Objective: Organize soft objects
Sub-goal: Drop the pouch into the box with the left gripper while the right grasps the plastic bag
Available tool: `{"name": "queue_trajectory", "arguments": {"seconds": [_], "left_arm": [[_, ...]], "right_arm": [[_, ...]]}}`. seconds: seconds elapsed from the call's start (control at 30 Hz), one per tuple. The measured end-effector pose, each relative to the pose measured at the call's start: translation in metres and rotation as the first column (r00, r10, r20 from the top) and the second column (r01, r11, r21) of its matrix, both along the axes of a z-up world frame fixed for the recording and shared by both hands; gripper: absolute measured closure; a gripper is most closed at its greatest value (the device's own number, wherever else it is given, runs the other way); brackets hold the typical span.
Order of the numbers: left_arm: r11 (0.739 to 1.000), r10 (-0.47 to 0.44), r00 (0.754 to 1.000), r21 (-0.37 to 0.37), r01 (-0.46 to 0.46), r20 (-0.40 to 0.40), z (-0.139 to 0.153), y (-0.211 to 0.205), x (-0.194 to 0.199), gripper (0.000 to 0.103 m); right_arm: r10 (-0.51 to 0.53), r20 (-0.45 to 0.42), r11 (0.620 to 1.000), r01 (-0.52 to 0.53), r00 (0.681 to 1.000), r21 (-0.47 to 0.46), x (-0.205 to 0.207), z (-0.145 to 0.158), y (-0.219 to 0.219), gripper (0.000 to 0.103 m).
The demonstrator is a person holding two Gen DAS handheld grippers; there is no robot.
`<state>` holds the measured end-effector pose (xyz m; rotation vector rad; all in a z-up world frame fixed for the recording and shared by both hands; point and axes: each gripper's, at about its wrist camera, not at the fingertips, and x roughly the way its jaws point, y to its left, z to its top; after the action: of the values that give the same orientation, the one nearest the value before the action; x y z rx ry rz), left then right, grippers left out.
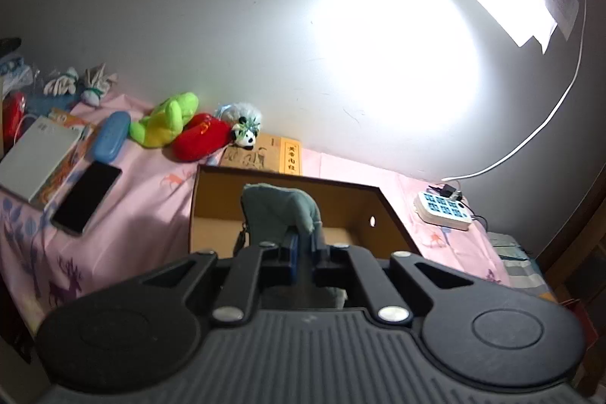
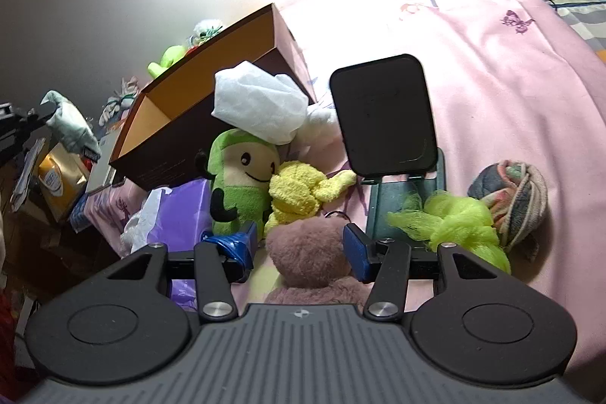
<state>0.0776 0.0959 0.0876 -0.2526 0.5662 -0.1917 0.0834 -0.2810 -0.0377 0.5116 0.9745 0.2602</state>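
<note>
Currently the left gripper [image 1: 301, 245] has its fingers pinched on a grey-green soft cloth toy [image 1: 282, 211], held up in front of the open brown cardboard box [image 1: 212, 199] on the pink bedsheet [image 1: 151, 192]; the box lies straight ahead, just beyond the fingers. Right gripper [image 2: 303, 247] fingers are spread, straddling a mauve plush bear head [image 2: 306, 252] that sits between them, near edge of the bed; I can't tell whether the pads touch it. Bear's long axis seems to run toward the camera. Box is far-left of the right gripper. Likely next: drop the cloth toy in, then close on the bear.
</note>
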Motion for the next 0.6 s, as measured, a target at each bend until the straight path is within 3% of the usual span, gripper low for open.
{"name": "queue_trajectory", "arguments": {"seconds": [0.1, 0.3, 0.6], "left_arm": [[0.999, 0.005, 1.000, 0.040, -0.004, -0.016, -0.008, -0.010, 0.050, 0.103], [0.988, 0.031, 0.992, 0.154, -0.011, -0.125, -0.054, -0.022, 0.131, 0.103], [0.965, 0.114, 0.949, 0.259, -0.035, -0.294, -0.115, -0.026, 0.196, 0.099]], "right_arm": [[-0.063, 0.006, 0.998, 0.063, 0.998, -0.009, -0.007, 0.001, -0.008, 0.068], [-0.198, 0.005, 0.980, 0.198, 0.980, -0.014, -0.021, -0.001, -0.024, 0.068], [-0.289, -0.012, 0.957, 0.289, 0.957, -0.026, -0.028, -0.003, -0.031, 0.068]]}}
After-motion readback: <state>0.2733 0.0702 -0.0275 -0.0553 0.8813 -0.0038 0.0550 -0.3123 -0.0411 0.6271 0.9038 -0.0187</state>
